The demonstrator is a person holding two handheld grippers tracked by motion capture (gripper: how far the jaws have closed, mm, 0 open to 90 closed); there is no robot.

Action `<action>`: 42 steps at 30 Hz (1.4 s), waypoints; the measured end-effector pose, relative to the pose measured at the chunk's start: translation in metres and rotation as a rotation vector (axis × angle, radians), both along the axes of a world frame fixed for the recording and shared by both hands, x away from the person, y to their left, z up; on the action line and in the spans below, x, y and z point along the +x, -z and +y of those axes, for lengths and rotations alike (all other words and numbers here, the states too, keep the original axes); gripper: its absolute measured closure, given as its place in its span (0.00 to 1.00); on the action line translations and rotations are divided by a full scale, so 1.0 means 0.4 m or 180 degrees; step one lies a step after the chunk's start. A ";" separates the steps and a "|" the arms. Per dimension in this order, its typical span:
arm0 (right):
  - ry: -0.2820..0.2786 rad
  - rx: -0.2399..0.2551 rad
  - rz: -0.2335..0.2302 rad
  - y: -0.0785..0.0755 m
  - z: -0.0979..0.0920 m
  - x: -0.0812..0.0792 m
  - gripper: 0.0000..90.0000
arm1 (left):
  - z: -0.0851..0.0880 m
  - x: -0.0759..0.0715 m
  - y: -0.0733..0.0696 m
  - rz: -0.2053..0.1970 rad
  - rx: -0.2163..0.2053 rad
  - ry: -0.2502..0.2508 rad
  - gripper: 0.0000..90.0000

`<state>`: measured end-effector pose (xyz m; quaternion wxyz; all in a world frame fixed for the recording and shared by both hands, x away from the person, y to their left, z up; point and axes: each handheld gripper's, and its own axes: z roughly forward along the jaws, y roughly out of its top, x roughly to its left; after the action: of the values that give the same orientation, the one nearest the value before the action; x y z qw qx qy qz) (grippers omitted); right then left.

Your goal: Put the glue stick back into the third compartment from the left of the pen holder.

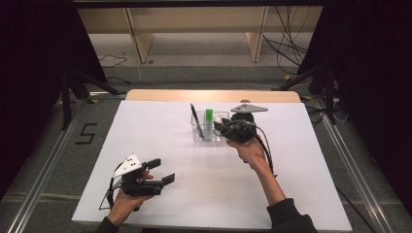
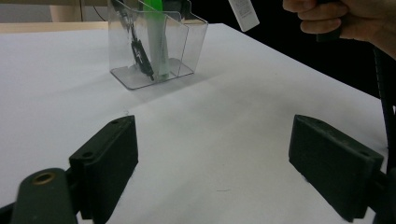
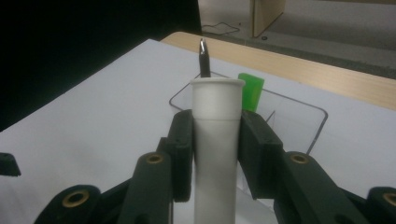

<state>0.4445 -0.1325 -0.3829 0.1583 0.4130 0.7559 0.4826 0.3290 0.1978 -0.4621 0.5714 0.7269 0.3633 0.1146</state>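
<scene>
A: Starting at the left, the left gripper (image 1: 156, 171) rests low on the near-left part of the white table (image 1: 145, 126), held in the left hand (image 1: 127, 200). Its jaws stand wide apart with nothing between them, as the left gripper view shows bare tabletop in the gap.

B: And where does it point?

A: Toward the right and a little far, at the clear holder (image 2: 156, 42), which stands well apart from it near the middle of the table's far half.

B: What sits in that holder?

A: A black pen (image 1: 194, 115) leaning at its left end and a green marker (image 1: 209, 116) upright beside it.

B: Then the right side?

A: The right gripper (image 1: 219, 127) is just beside the holder's right end, so it is much the nearer one. Its jaws are clamped on a white tube (image 3: 217, 140), pressing it from both sides.

B: How does the tube lie?

A: Its long axis runs upright between the jaws, capped end on top. In the right gripper view its lower part hangs in front of the holder's near wall; whether it is already inside a compartment, I cannot tell.

B: So the move turns on what?

A: I would judge on keeping that tube vertical over the holder's free right compartment. The right hand (image 1: 250, 151) reaches forward, with the forearm stretched from the near-right edge.
</scene>
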 end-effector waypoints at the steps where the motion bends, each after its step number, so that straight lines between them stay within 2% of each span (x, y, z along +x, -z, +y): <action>1: 0.0020 0.0000 -0.0005 -0.001 -0.002 0.004 0.75 | 0.000 0.000 0.000 0.0002 0.0000 0.0001 0.17; 19: 0.0221 0.0000 -0.0009 -0.013 -0.016 0.066 0.75 | 0.000 0.000 0.000 0.0000 0.0000 -0.0001 0.17; 30: 0.0379 0.0041 -0.0069 -0.039 -0.026 0.102 0.75 | -0.001 0.000 0.001 0.0008 0.0014 0.0006 0.17; 42: 0.0483 0.0001 -0.0078 -0.041 -0.023 0.136 0.75 | -0.001 0.001 0.001 0.0008 0.0012 0.0010 0.17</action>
<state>0.4990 -0.1417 -0.3664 0.2036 0.4632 0.7205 0.4743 0.3292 0.1974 -0.4623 0.5698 0.7287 0.3625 0.1135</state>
